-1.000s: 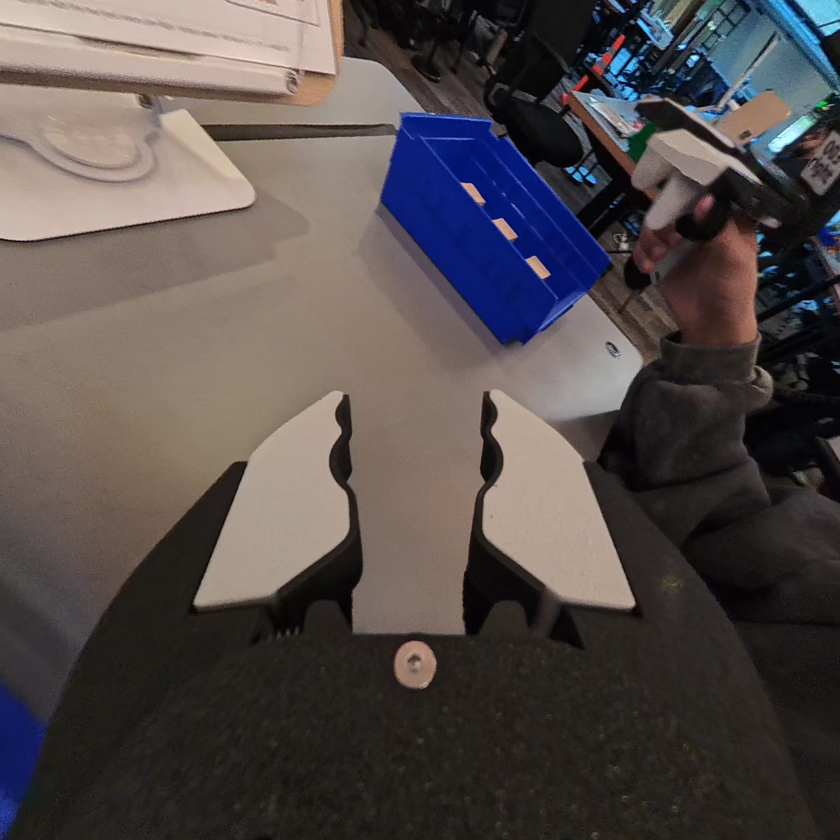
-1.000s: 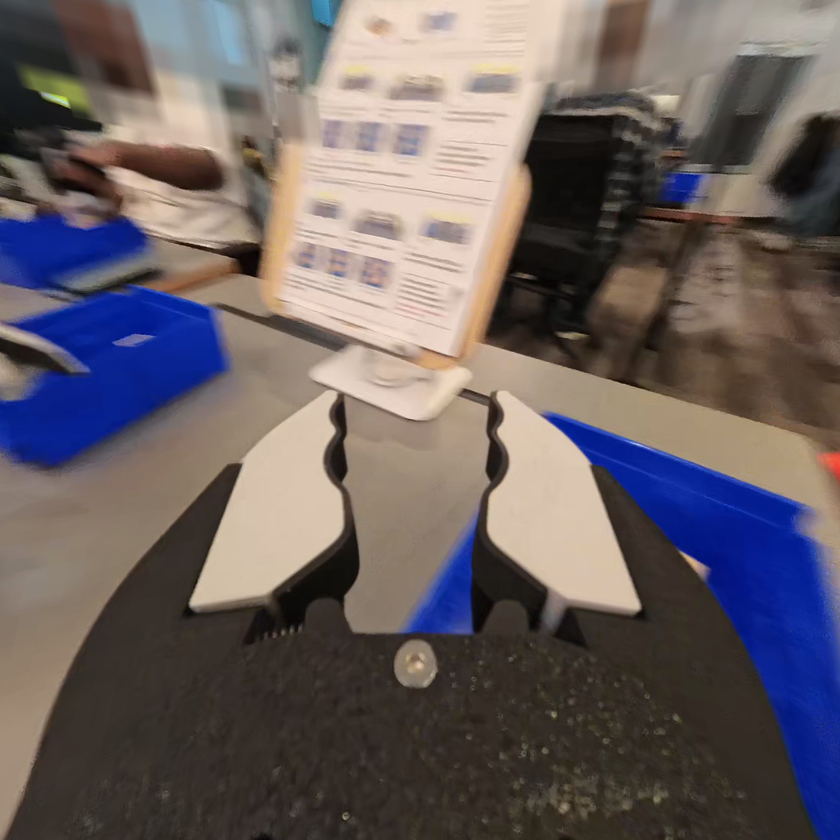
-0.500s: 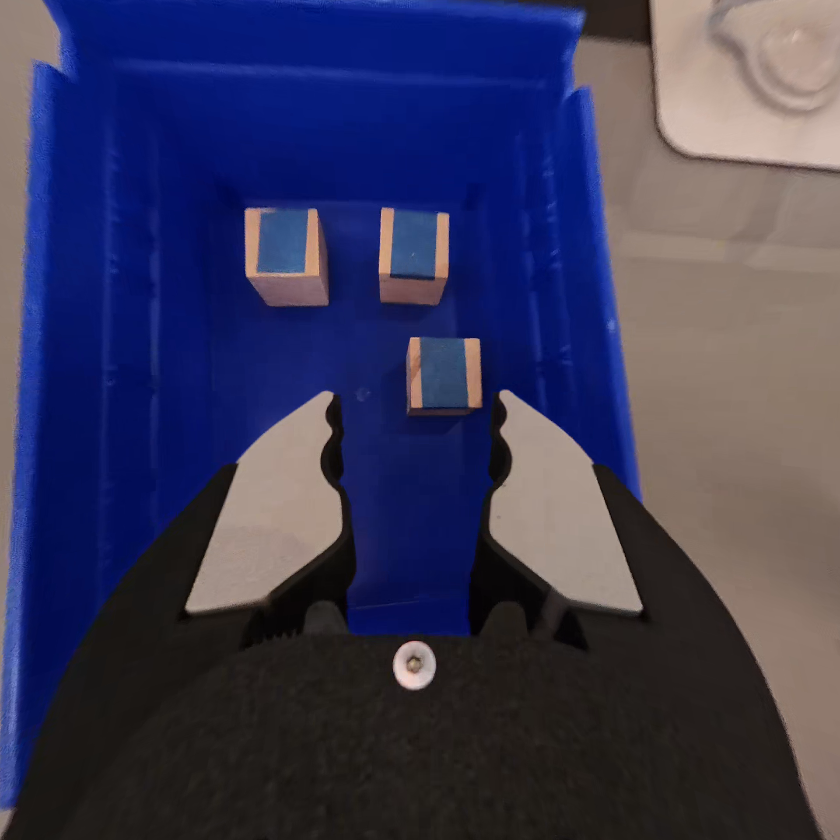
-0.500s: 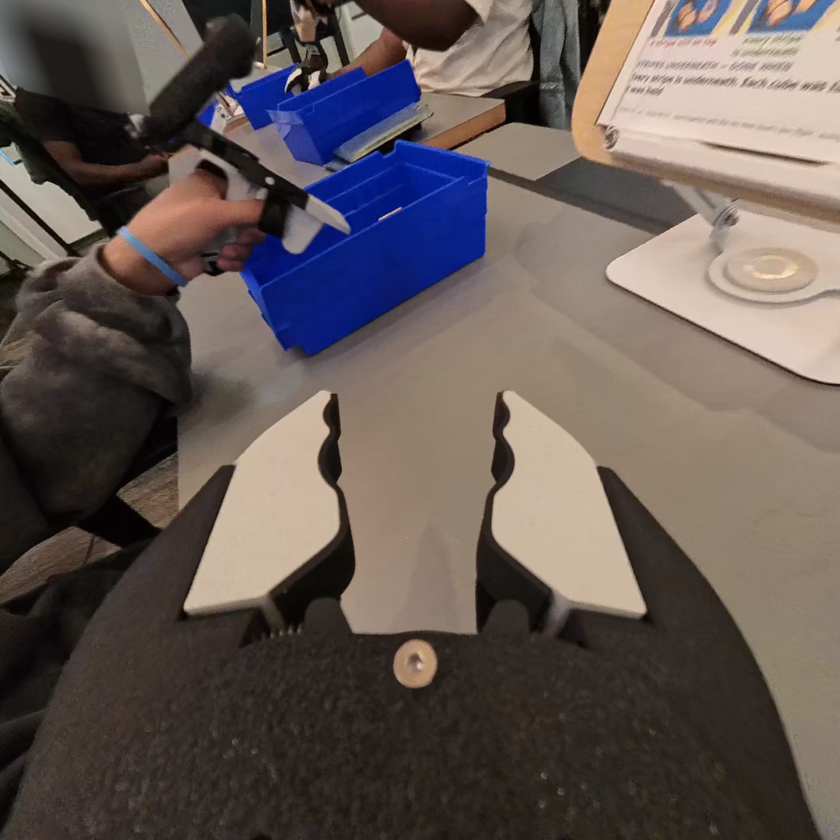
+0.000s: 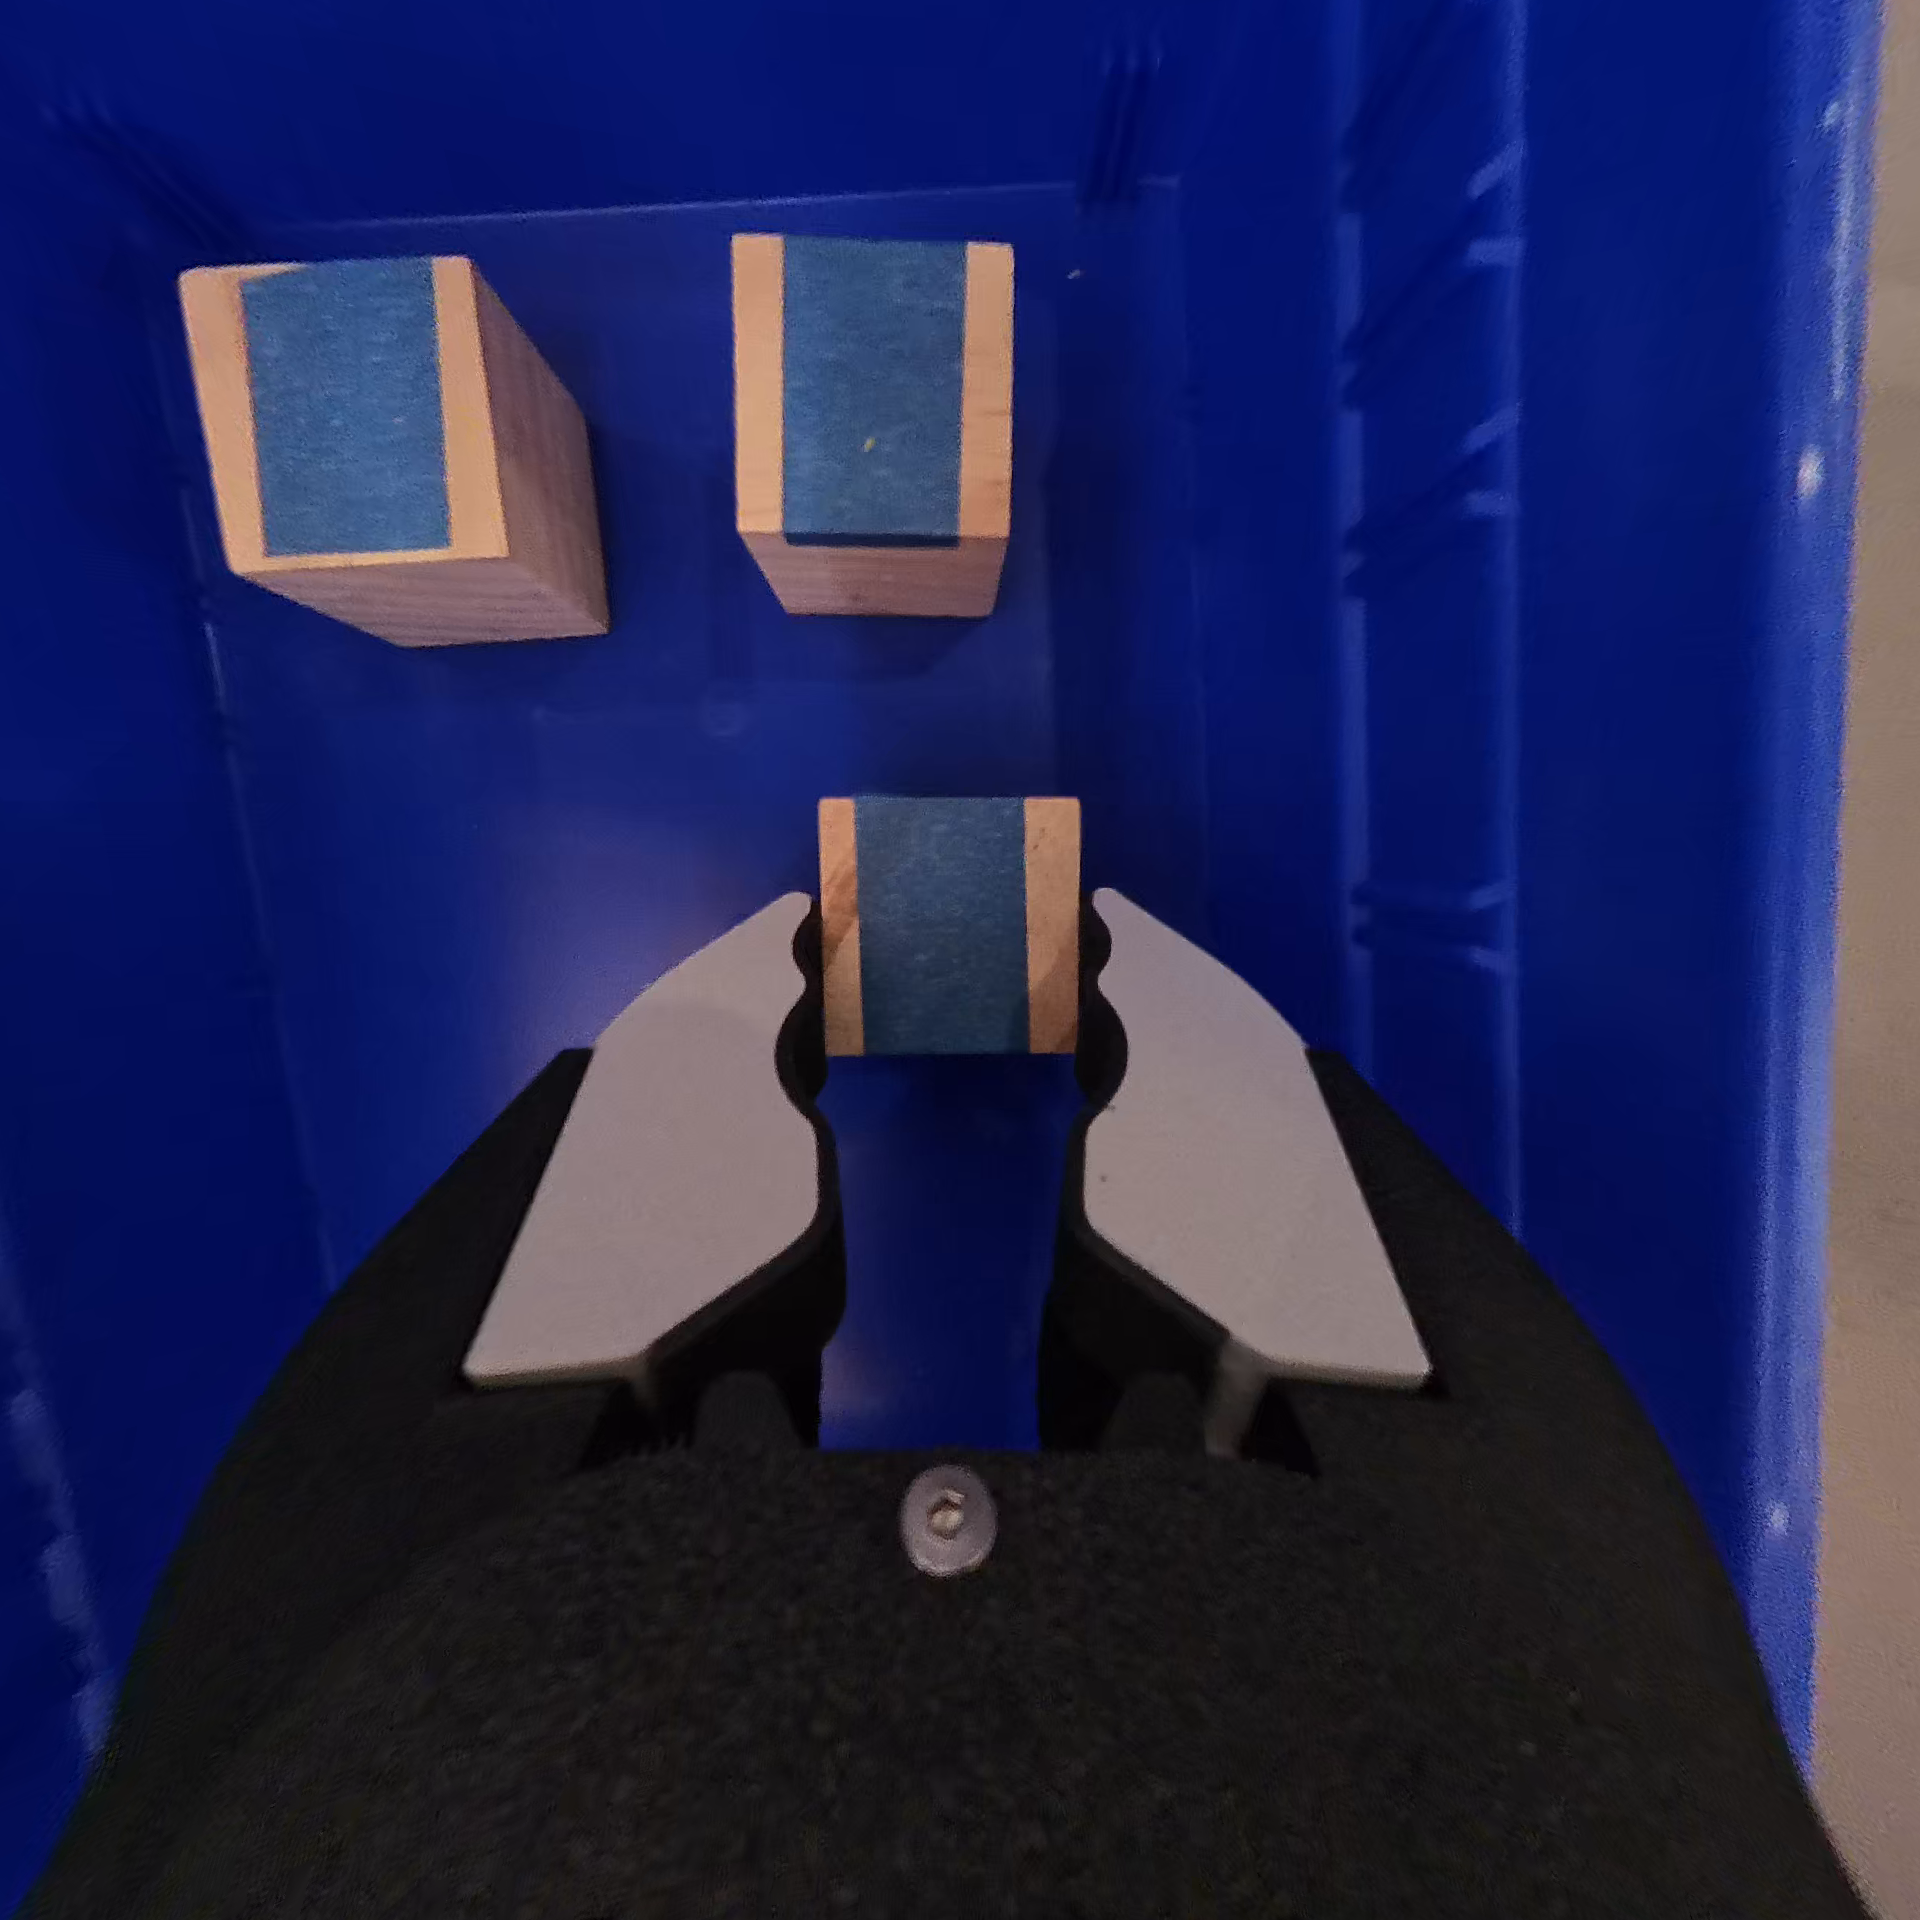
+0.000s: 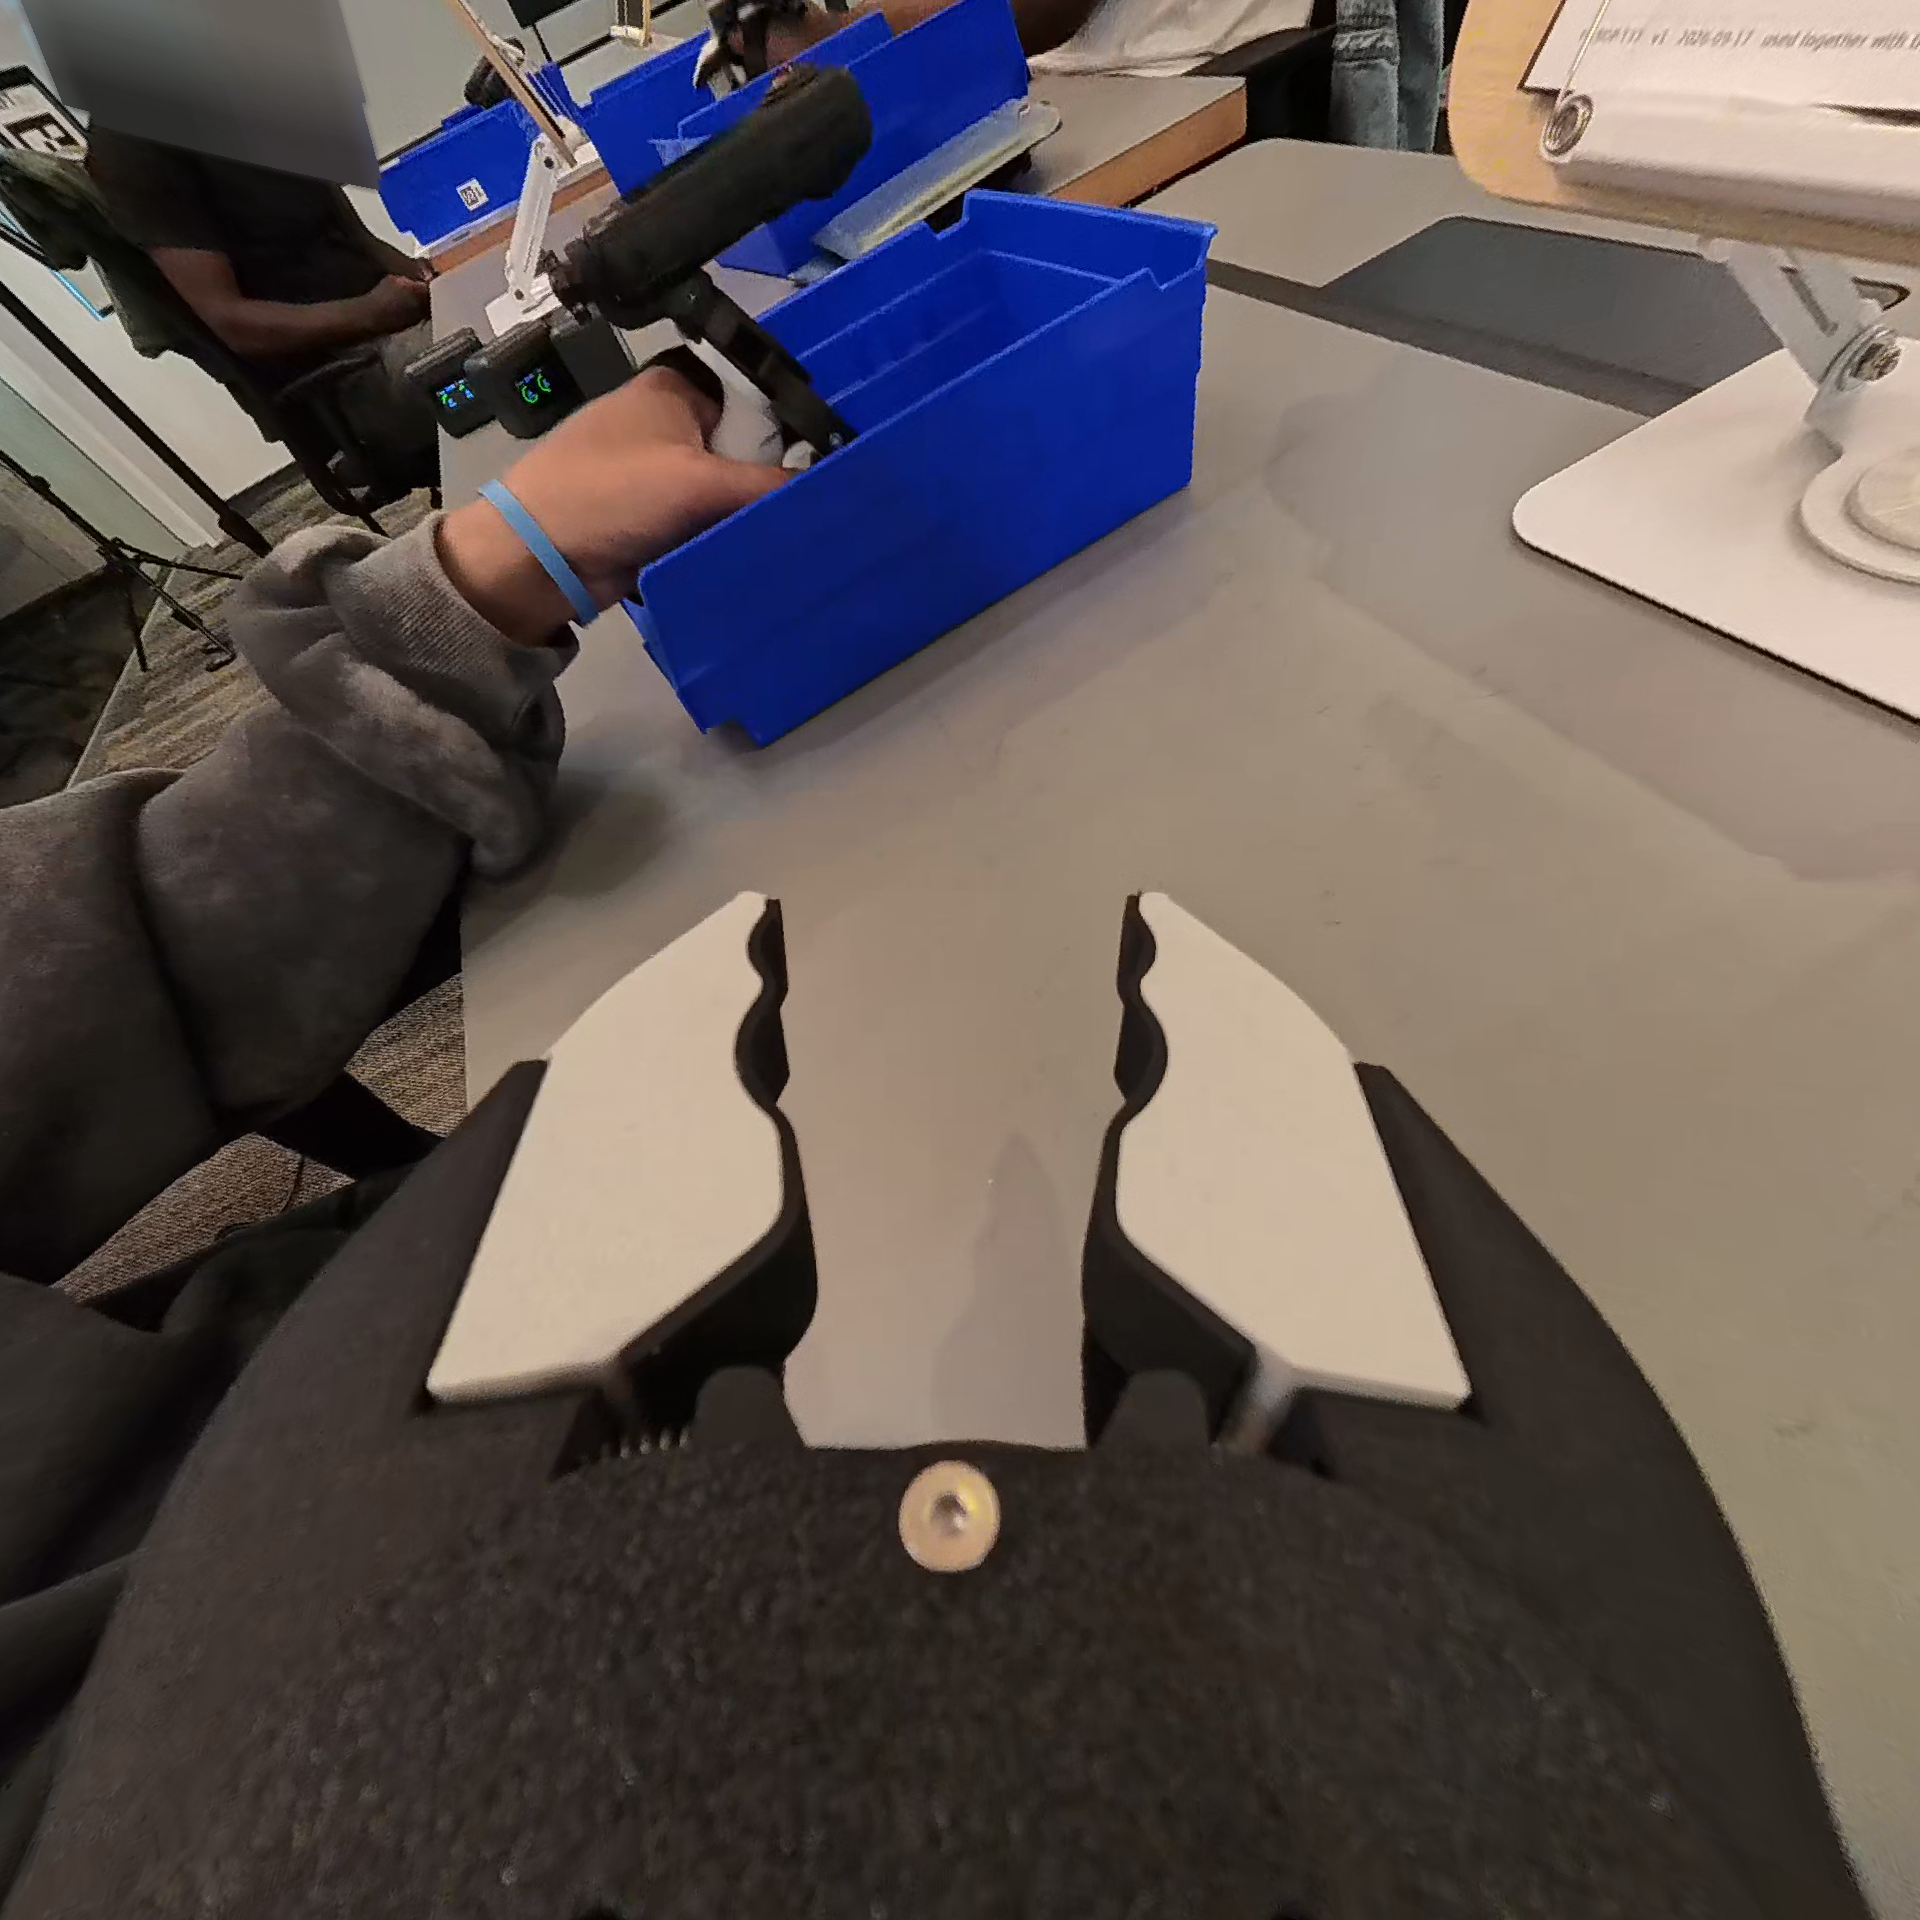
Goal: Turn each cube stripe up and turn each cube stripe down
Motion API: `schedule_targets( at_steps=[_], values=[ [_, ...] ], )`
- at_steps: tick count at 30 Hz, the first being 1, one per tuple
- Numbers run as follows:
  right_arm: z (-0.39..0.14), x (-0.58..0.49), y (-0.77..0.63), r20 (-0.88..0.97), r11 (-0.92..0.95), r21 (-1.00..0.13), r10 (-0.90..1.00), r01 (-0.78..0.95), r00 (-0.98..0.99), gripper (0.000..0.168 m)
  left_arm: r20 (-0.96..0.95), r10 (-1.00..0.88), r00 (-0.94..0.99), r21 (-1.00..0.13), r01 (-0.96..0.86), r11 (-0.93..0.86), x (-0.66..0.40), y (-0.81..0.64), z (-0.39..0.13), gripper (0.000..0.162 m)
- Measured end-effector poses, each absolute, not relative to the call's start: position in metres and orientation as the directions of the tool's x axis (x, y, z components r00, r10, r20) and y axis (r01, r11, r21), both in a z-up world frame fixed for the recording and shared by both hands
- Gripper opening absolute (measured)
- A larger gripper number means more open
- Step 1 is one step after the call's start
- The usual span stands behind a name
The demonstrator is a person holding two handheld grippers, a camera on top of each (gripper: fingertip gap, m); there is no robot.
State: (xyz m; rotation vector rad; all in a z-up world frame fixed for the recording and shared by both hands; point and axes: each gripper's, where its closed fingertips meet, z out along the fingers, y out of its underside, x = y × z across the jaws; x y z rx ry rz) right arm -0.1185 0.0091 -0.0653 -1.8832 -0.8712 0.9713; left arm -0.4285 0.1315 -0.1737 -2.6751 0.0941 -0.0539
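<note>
Three wooden cubes lie stripe up on the floor of a blue bin (image 5: 1455, 623). My left gripper (image 5: 951, 914) reaches down into the bin and is shut on the nearest cube (image 5: 940, 935), a finger touching each bare wooden side. The other two cubes (image 5: 348, 410) (image 5: 871, 390) sit side by side farther back, untouched. In the right wrist view the bin (image 6: 935, 540) stands on the grey table with the left gripper's body (image 6: 707, 239) dipping into it; the cubes are hidden there. My right gripper (image 6: 951, 914) is open and empty above the table.
A white stand base (image 6: 1714, 540) carrying a document board (image 6: 1714, 114) stands on the table at the right. More blue bins (image 6: 831, 94) and a seated person (image 6: 260, 270) are at a table behind. A grey sleeve (image 6: 260, 831) lies along the table's left edge.
My left gripper swung over to the bin, dropped into it and closed on the nearest cube. My right gripper turned to face the bin and settled low over the table, still open.
</note>
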Motion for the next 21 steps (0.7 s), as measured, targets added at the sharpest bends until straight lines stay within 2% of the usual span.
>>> schedule_targets(
  at_steps=[4,11,16,21],
  values=[
    [-0.061,-0.113,0.009,-0.275,-0.408,-0.89,0.838,0.206,0.471,0.061,0.066,-0.058,0.996,-0.475,-0.02,-0.88,-0.441,0.125,-0.157,0.044],
    [-0.038,-0.083,0.019,-0.22,-0.346,-0.925,0.826,0.158,0.519,0.06,0.292,-0.03,0.956,-0.644,0.173,-0.746,-0.474,0.104,-0.069,0.044],
    [-0.027,-0.06,0.029,-0.234,-0.324,-0.943,0.803,0.073,0.548,0.062,0.492,-0.231,0.84,-0.716,0.239,-0.656,-0.43,0.088,-0.008,0.044],
    [-0.019,-0.053,0.034,-0.219,-0.264,-0.964,0.807,0.003,0.548,0.066,0.638,-0.498,0.587,-0.724,0.239,-0.647,-0.336,0.073,0.03,0.044]
  ],
)
